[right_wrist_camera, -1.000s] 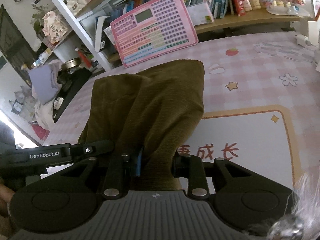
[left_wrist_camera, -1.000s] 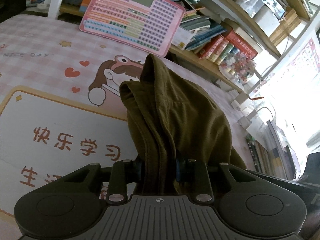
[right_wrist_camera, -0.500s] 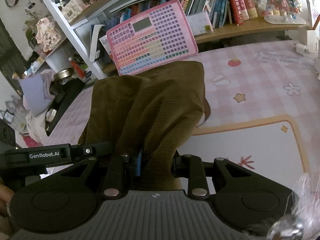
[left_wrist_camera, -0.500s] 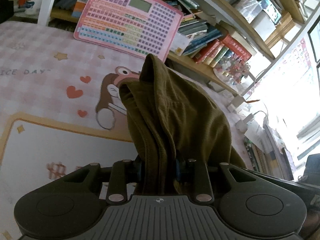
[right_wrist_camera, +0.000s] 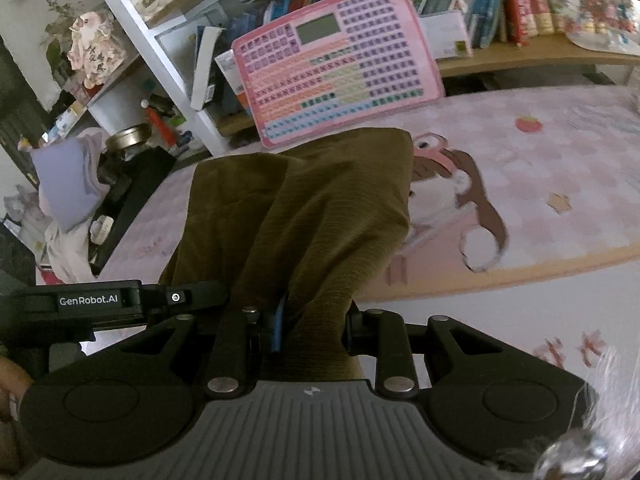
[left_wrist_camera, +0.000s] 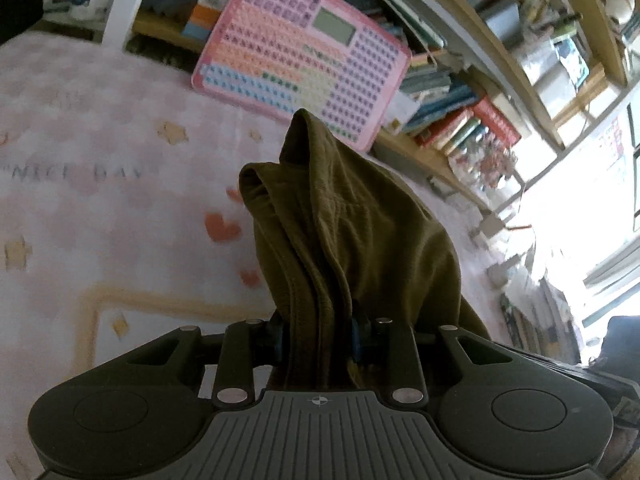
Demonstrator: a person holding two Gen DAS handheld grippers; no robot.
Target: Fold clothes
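Black ribbed gripper bodies [left_wrist_camera: 318, 338] [right_wrist_camera: 310, 330] (silver screws, white "GenRobot.AI" lettering)

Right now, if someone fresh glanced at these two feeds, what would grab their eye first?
The bunched olive-green corduroy garment fills the middle of both views, pinched in the left gripper and the right gripper. Behind it, a pink keyboard-style learning tablet leans against the bookshelf, standing on the pink checked cartoon desk mat.

Garment [left_wrist_camera: 352, 240] between both grippers' fingers, above desk mat [left_wrist_camera: 100, 208]. Keyboard toy board [left_wrist_camera: 304, 52] at mat's far edge, propped against bookshelf [right_wrist_camera: 500, 0]. Books [left_wrist_camera: 460, 120] right of board.
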